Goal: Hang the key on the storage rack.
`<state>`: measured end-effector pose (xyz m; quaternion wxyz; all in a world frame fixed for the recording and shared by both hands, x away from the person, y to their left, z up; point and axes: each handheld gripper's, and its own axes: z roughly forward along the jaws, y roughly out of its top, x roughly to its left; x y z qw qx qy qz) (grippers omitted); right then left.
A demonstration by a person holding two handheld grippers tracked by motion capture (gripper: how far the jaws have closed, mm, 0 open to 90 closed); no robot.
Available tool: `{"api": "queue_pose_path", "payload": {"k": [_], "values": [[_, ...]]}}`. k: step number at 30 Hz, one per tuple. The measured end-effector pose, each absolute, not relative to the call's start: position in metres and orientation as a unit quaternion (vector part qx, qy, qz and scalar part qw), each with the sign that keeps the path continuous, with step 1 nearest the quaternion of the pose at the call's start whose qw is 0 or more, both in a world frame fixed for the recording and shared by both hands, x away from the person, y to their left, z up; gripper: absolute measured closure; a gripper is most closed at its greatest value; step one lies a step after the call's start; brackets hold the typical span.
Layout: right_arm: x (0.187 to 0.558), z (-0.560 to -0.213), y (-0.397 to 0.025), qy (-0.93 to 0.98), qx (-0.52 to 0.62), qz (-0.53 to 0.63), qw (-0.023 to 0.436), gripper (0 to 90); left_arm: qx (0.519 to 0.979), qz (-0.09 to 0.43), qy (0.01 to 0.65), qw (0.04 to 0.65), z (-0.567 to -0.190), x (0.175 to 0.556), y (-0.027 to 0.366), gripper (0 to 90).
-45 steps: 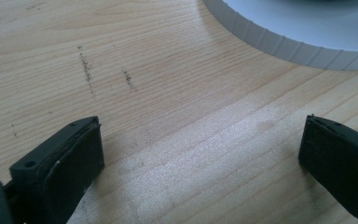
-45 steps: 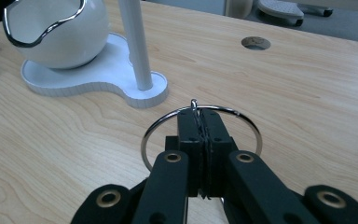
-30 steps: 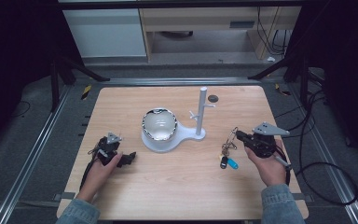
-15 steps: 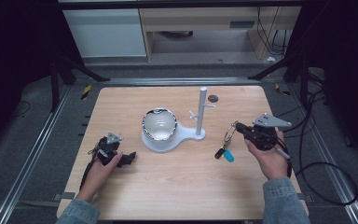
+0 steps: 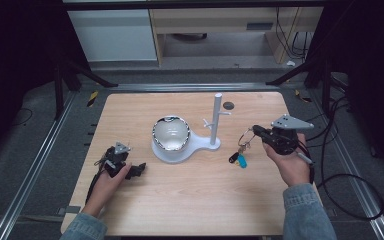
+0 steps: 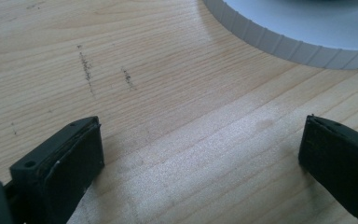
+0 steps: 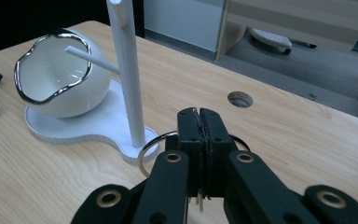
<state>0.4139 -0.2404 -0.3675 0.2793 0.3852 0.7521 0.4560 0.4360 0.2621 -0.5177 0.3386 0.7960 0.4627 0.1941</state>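
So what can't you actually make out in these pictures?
- Keys under the key ring, right gripper view: hidden behind the right gripper.
- Bunch, high view: too small to count keys.
- Bowl bottom: hidden by its rim.
- White stand, left gripper view: cut off by the top edge.

The table (image 5: 190, 200) is evenly lit from above, while the surroundings are left in near darkness. Soft shadows are cast beside the white stand (image 5: 215, 120). A bright highlight is seen on the bowl (image 7: 58, 79) rim. The high view is slightly soft; the ring's (image 7: 151, 149) detail perhaps cannot be resolved.
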Motion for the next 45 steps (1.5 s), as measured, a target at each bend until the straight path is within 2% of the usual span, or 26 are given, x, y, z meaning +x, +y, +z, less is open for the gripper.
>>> {"api": "queue_pose_path", "payload": {"k": [45], "values": [[0.423,-0.312,-0.220,0.749,0.353,0.473,0.302,88.9,0.796,0.194,0.462,0.339,-0.518,0.436,0.262,0.0]]}}
